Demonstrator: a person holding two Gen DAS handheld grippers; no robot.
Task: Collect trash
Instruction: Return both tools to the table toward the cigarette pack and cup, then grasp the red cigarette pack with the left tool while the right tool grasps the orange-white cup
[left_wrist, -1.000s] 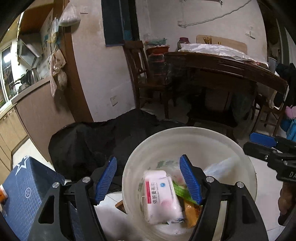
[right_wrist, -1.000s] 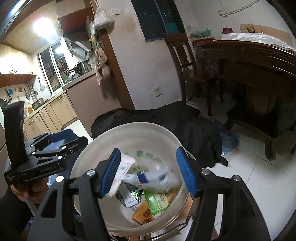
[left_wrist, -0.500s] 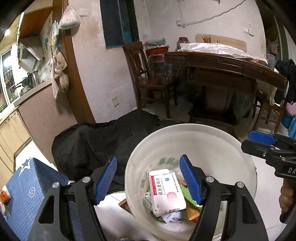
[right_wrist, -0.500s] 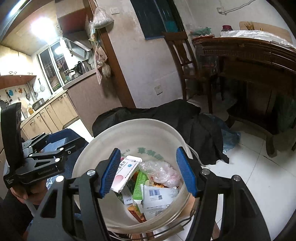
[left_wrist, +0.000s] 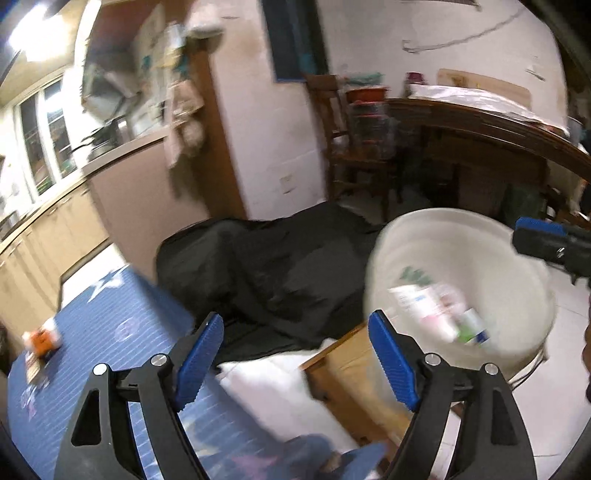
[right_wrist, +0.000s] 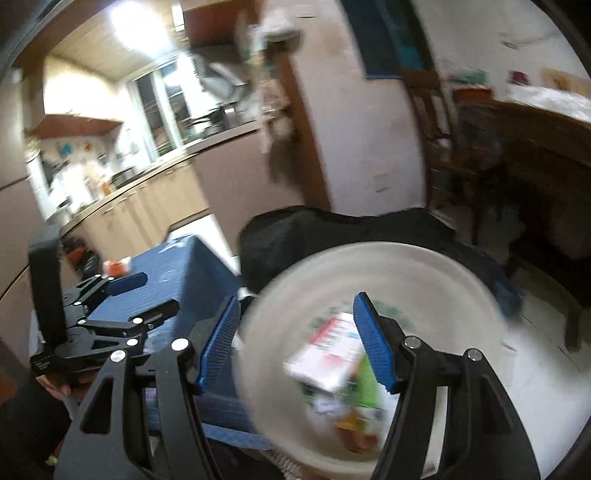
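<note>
Bucket (left_wrist: 517, 258) slid right; trash (left_wrist: 439, 310) blurred.

White bucket (right_wrist: 369, 266), faint green print on its inner wall. Inside: white pack (right_wrist: 325, 354) with red and blue print, green wrapper (right_wrist: 365, 384), orange scrap (right_wrist: 354, 432). Blue cloth (left_wrist: 122, 332) with thin pale stripes and a white star, orange-and-white item (left_wrist: 42, 338) near its left edge. Black sheet (left_wrist: 266, 273) behind. Blue ribbed pads (left_wrist: 391, 365) on black gripper arms. Pale floor tiles (left_wrist: 565, 417), dark brown wooden chair (left_wrist: 347, 147).
</note>
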